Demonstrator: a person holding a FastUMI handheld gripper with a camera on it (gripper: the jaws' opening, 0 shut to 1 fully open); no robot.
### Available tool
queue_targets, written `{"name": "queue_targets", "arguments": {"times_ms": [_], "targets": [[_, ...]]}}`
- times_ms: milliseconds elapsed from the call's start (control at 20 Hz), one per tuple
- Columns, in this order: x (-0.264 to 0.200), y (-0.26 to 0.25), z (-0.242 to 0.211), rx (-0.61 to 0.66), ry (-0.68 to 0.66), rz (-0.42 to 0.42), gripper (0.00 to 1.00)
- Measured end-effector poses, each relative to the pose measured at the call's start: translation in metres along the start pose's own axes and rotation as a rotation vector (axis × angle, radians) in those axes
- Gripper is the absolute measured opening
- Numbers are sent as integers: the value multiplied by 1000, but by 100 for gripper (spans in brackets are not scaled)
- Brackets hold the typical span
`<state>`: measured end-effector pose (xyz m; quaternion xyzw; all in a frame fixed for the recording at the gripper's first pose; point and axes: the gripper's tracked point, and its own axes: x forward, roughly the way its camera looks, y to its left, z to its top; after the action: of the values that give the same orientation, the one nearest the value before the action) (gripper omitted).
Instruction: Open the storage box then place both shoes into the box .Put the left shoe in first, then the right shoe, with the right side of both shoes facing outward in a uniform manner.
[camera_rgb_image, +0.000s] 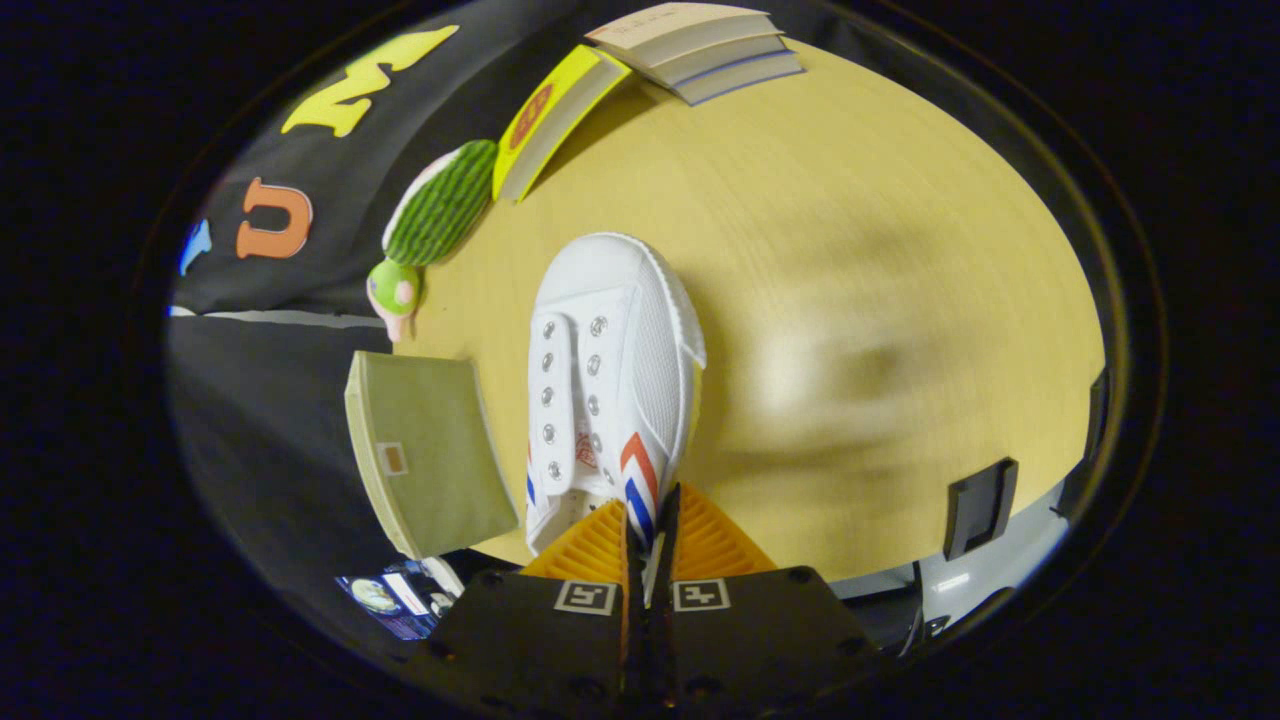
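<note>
The heel end of the shoe (608, 380) is hidden behind the tool (650, 545), so the back of the collar cannot be made out. The stack of books (700, 50) at the far end of the desk (850, 250) is cut off, and a blur over the desk to the right of the shoe softens the wood grain there. Small printed items at the near left, beside the tool's body, are too small to tell.

The tool's two fingers are pressed close together with only a thin slit between them, and they pinch the side wall of the shoe at its near end, by the red and blue chevron stripes. The shoe stretches away from the fingers, toe pointing far, above the desk; whether its sole touches the desk cannot be told.

The shoe is white canvas with a woven mesh texture, a rounded rubber toe cap, metal eyelets in two rows and no laces. The fingers carry ridged, ribbed pads. The desk is pale wood with a fine grain. Left of the shoe stands an olive-green box (430, 450) with a flat cloth-like face and a small tag. Beyond it lies a plush toy (435, 215) striped like a watermelon, and a yellow book (555, 115) leans near the stack.
</note>
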<state>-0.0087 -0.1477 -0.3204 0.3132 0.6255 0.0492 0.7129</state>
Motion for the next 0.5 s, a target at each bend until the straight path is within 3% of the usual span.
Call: {"name": "queue_targets", "arguments": {"times_ms": [350,500], "targets": [[-20,168,-19,-157,12,119,7],[2,221,-41,-222,12,97,7]]}}
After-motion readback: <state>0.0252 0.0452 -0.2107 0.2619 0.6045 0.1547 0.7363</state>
